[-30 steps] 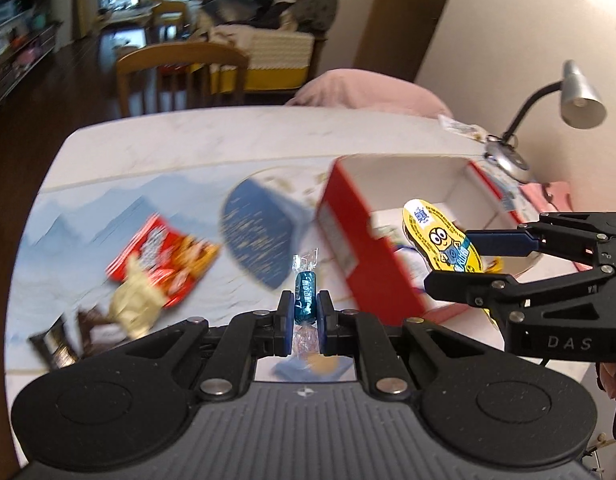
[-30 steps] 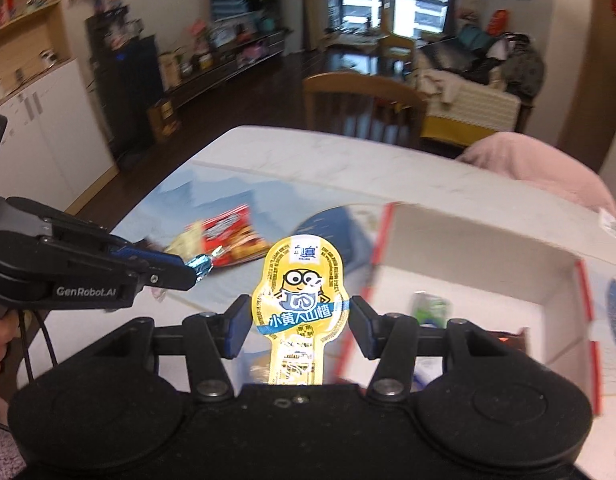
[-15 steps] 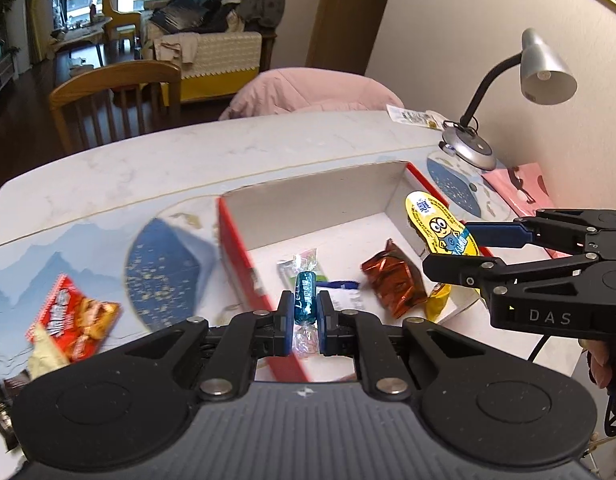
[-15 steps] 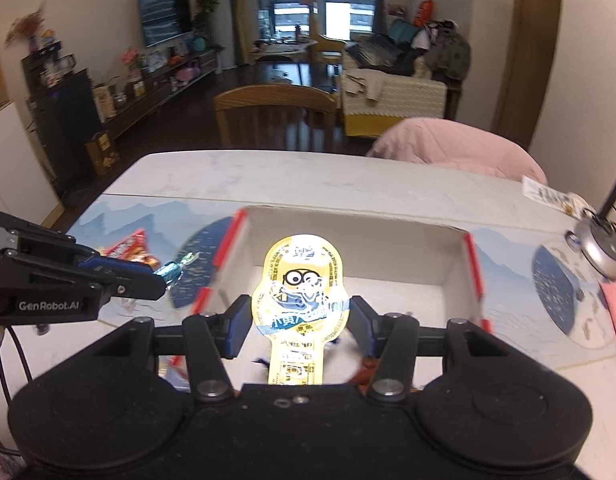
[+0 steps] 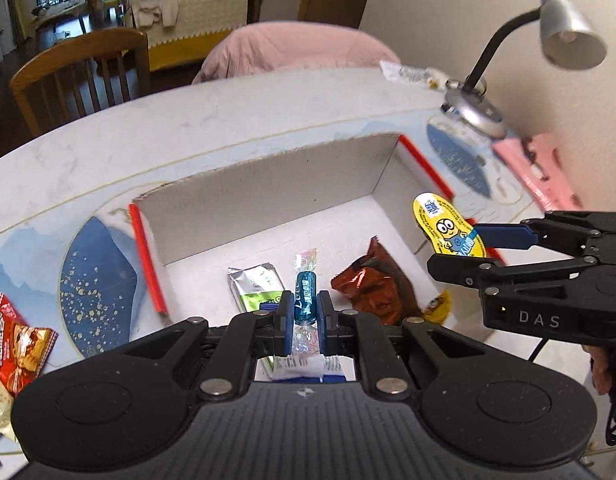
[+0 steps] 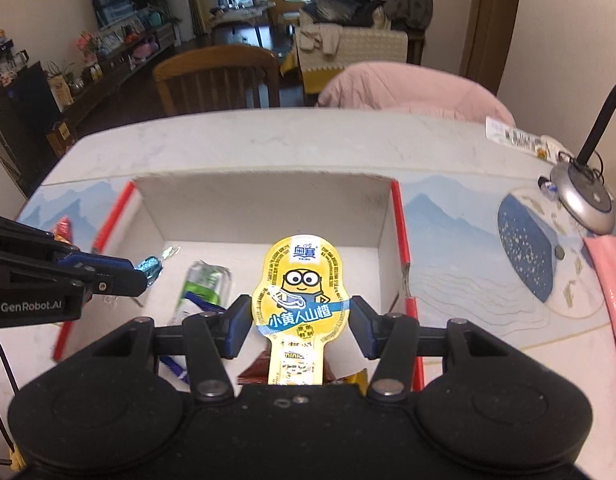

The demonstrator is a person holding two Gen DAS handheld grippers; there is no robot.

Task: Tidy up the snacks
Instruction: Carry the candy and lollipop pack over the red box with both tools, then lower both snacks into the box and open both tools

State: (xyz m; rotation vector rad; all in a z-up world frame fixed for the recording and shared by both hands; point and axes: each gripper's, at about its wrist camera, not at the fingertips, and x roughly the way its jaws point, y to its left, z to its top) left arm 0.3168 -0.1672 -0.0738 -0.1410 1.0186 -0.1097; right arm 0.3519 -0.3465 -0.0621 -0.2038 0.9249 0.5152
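the left gripper [image 5: 302, 316] is clenched on a small teal twist-wrapped candy [image 5: 305, 294], its pads pressing the wrapper's middle, held over the near part of the open red-edged cardboard box [image 5: 267, 184]. the right gripper [image 6: 299, 320] grasps a flat yellow cartoon snack packet [image 6: 301, 300] across its width, standing upright between the pads, also above the box. below them, on the box floor, lie a green-and-white packet [image 5: 253, 286], a brown foil packet [image 5: 372, 280] and, at the near right corner, a bit of another yellow wrapper. to the left of the box, a red snack bag [image 5: 15, 344] waits on the table mat [image 5: 95, 280]. further off stands a desk lamp [image 5: 564, 36] at the table's far right, with a wooden chair [image 5: 79, 68] beyond. the risk, as a judgement: the two grippers sit close together, so letting go at once could knock them or flick the light candy over the low wall; the broad packet may catch on a pad and cling.
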